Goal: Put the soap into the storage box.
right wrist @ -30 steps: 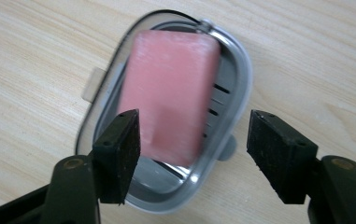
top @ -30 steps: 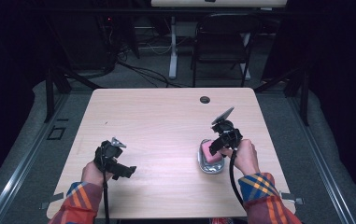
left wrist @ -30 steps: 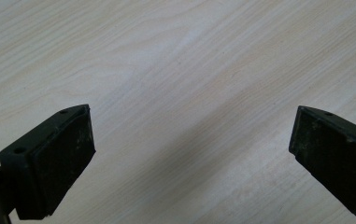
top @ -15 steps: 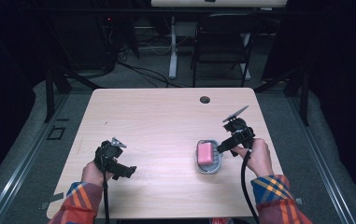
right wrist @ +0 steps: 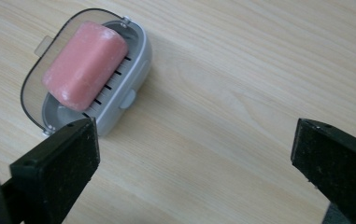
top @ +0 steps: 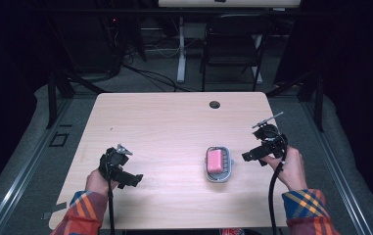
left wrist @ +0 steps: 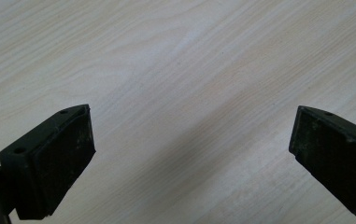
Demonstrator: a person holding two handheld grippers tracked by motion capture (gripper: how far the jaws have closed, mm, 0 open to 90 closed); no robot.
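Wooden table (top: 164, 132), pink soap (top: 216, 160) in grey dish (top: 228, 171); right gripper (top: 252, 155) just opened, empty; left gripper (top: 134, 179) open

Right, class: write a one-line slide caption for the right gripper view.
Pink soap lying in grey dish on wooden table.

We see the table (top: 174, 122) from above the near edge, facing forward and down, far off. Left gripper view: close over bare wood, looking steeply down. Right gripper view: close, angled down onto the soap dish (right wrist: 89, 74), shared with the high view.
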